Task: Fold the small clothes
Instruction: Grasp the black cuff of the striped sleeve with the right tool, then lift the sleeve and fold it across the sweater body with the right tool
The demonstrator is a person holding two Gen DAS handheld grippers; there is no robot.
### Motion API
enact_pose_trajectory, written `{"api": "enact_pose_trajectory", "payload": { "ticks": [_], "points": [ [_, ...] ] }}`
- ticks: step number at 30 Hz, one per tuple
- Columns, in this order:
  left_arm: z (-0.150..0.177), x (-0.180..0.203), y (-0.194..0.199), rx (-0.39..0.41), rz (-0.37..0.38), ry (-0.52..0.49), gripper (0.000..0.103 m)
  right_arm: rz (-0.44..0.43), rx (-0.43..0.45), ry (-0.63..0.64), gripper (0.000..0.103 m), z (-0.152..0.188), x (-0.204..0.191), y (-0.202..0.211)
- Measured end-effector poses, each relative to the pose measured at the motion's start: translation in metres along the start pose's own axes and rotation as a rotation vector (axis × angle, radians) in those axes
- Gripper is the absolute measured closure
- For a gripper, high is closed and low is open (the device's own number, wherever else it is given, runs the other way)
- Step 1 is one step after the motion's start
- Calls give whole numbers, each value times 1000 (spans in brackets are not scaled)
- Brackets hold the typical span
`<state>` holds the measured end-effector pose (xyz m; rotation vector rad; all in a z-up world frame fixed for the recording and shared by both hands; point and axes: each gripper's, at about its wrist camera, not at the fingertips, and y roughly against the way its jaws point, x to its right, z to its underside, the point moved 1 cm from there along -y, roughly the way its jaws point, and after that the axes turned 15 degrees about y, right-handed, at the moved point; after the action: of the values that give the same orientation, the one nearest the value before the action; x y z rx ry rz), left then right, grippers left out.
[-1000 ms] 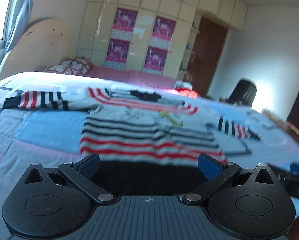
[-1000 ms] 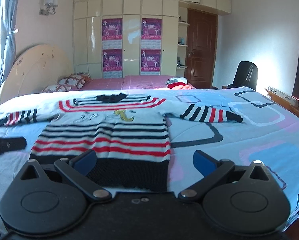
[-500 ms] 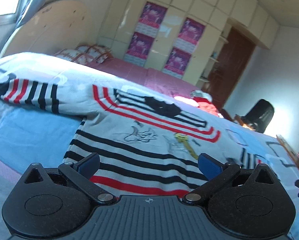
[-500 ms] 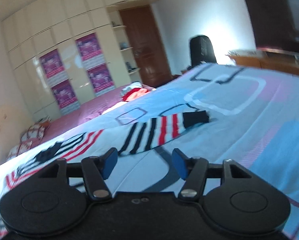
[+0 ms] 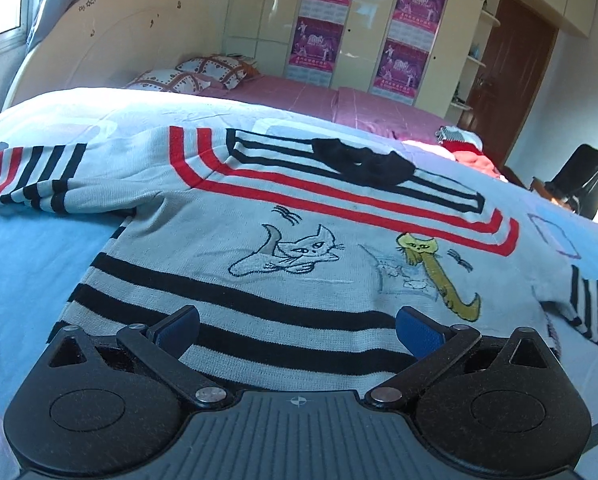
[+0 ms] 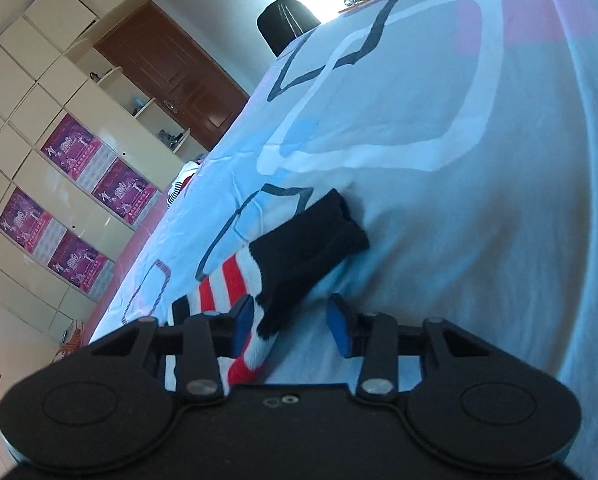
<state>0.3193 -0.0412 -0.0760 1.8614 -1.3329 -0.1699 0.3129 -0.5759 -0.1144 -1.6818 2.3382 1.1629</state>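
Sweater (image 5: 299, 248): soft, light knit; best pinched at black cuff (image 6: 311, 248), lower centre. Right gripper (image 6: 289, 322) closing, not yet pinching; left gripper (image 5: 299, 326) spread.

Sweater (image 5: 299, 248): grey knit, black and red stripes, spread flat on the bed (image 5: 27, 264), sleeves out to both sides.
Design: a white cat and a yellow cat.
Left hand-held gripper (image 5: 297, 330): jaws wide apart over the striped lower part, nothing between them.
Behind: pillows (image 5: 195, 74), wardrobe posters (image 5: 319, 48).

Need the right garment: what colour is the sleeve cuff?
Black cuff, best seen in the right wrist view.
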Motion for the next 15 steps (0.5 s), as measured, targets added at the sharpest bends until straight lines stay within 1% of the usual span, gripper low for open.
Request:
{"api": "enact_pose_trajectory", "payload": {
  "ticks": [1,2,3,6,7,9,10,12,13,15],
  "points": [
    [-1,-1,-2,-4,-6,5,0,-1,0,-4,79,-3,1,-3],
    [-3,-2,-5,-8,-11,11,0,6,-5,-5,84,-4,1,-5],
    [-4,-3,-8,-13,-14,16,0,13,-9,-3,94,-3,0,-6],
    [-12,-9,-13,-12,-25,25,0,22,-8,21,95,-3,-2,-8],
    [-16,-13,-14,-3,-37,21,0,37,-6,56,95,-7,-8,-4],
    [-22,-21,-17,4,-52,10,0,54,30,157,95,-12,-30,4],
    [-25,-27,-19,3,-50,16,0,41,51,202,95,-17,-41,8],
    [-31,-40,-25,-14,-20,41,0,1,88,297,95,-19,-77,22],
    [-35,-48,-30,-28,-12,60,0,-34,106,349,95,-22,-98,29],
    [-40,-63,-35,-35,-1,82,0,-119,126,444,95,-16,-147,41]
  ]
}}
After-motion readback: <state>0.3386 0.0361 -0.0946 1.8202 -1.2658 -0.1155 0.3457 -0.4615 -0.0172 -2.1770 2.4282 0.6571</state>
